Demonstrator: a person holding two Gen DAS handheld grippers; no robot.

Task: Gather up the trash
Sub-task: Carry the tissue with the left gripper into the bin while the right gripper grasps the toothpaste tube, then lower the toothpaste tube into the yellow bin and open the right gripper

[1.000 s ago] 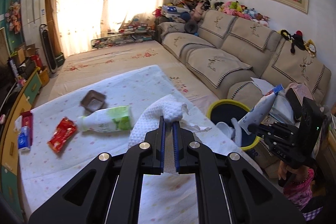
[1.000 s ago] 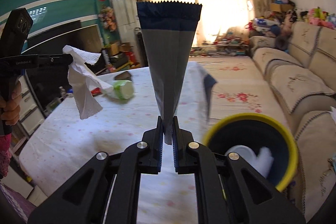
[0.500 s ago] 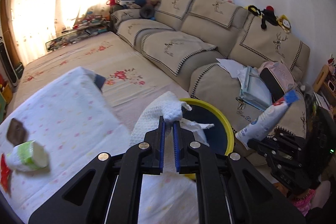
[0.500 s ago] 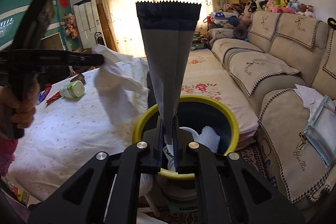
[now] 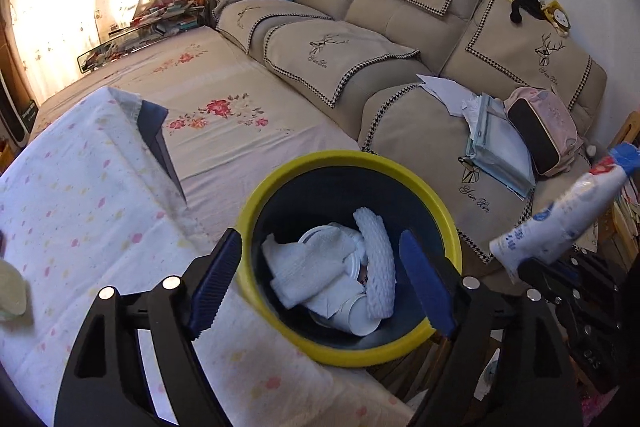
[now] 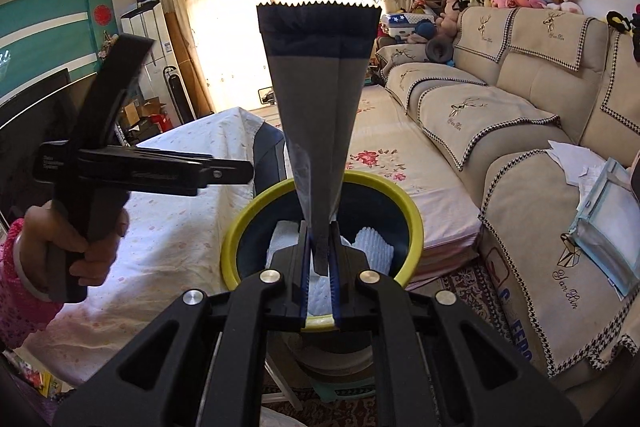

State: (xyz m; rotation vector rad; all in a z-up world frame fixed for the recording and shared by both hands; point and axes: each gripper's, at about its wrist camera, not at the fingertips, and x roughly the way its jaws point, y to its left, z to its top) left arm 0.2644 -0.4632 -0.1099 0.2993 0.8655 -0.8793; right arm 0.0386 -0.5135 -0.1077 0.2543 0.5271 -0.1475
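My left gripper (image 5: 320, 283), jaws just sprung wide and empty, shows tissues (image 5: 316, 273) in the bin (image 5: 256, 195); my right gripper (image 6: 319, 267) clamps a wrapper (image 6: 316, 131), blocking them.

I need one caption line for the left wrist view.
Open left gripper above yellow-rimmed dark bin holding white paper towels.

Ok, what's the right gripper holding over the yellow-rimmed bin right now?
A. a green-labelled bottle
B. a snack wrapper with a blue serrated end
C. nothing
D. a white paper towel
B: the right gripper is shut on the wrapper, standing up above the bin.
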